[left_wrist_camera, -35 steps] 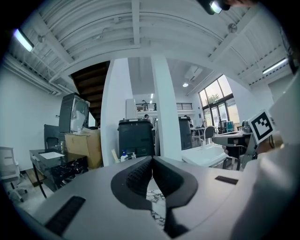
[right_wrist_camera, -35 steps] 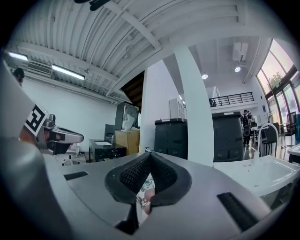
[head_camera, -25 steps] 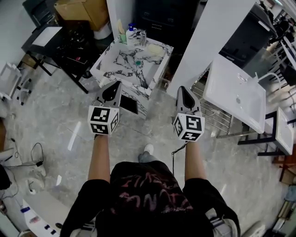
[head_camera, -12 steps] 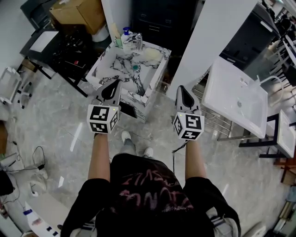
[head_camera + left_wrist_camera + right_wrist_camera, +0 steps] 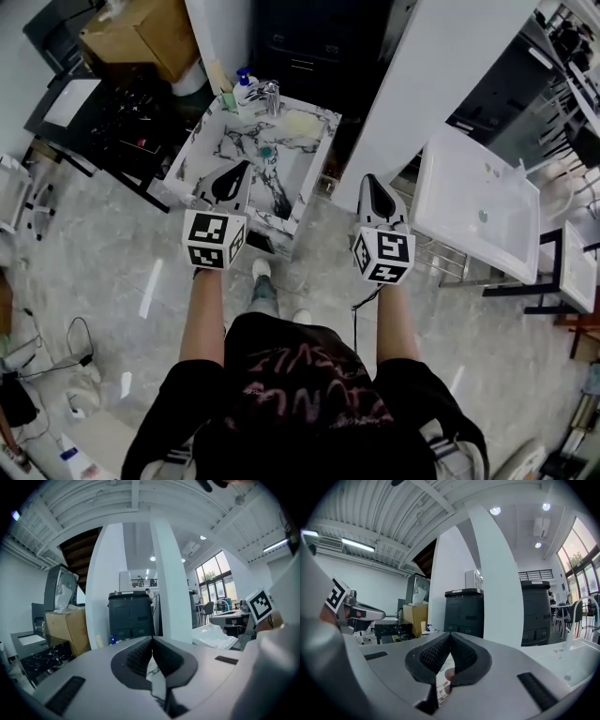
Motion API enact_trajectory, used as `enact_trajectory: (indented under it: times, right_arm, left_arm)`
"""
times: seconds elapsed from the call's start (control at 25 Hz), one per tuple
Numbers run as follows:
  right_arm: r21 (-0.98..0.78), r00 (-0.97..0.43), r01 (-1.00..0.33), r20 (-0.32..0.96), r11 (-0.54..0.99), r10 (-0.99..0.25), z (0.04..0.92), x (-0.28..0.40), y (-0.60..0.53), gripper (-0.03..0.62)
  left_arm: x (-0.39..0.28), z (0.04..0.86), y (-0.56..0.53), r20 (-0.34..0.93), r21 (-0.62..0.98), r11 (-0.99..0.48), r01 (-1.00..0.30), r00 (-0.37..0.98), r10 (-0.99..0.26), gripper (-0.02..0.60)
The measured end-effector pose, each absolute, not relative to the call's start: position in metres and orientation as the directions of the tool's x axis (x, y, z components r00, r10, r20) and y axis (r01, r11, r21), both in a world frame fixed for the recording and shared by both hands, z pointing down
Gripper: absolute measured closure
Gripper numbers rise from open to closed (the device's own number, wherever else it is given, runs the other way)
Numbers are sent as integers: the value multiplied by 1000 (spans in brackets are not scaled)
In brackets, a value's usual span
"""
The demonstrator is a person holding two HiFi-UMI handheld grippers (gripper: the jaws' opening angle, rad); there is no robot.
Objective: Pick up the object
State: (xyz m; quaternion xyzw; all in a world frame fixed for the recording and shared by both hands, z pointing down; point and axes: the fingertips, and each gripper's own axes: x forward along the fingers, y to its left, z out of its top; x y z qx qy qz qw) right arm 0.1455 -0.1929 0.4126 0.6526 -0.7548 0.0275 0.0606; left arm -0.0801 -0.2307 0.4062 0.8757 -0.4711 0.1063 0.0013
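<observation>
**Both grippers clenched and empty at the marble sink**

My left gripper (image 5: pixel 242 171) has its jaws pressed together with nothing between them. My right gripper (image 5: pixel 368 183) is clamped tight too, and it is also empty. In the head view the left tips lie over the near edge of the white, black-veined marble sink (image 5: pixel 317 167). The right tips sit just off the sink's right corner.

I cannot say for certain which thing I am meant to pick up. Inside the sink a small round green thing (image 5: pixel 265 151) lies on the basin floor. A pale yellow pad (image 5: pixel 302 122) rests at the far right of the basin. On the sink's far rim a blue-capped pump bottle (image 5: pixel 244 82) stands just beside a chrome tap (image 5: pixel 272 96).

The main risk, as I judge it, comes from the clamped jaws. If I reach in without opening them, I will only shove the thing across the smooth basin. The sink's walls also crowd a low approach, so a gripper could knock the rim. Going for the bottle, a careless tip could topple it against the tap.
</observation>
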Motion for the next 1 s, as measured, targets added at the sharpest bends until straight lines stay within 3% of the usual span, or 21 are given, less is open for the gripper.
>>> enact_trajectory:
  times: [0.56,1.0]
  right_arm:
    - [44,0,-999,171,8,-985,428,127,-324,579]
    - [56,119,-992,187,-110,-975,432,134,-348,579]
  left_arm:
    - [-84,441,-382,265,-89,-684,-724,645,-717,565]
    - [-66,460,-426,286,-57,-777,-626,736,-614,565]
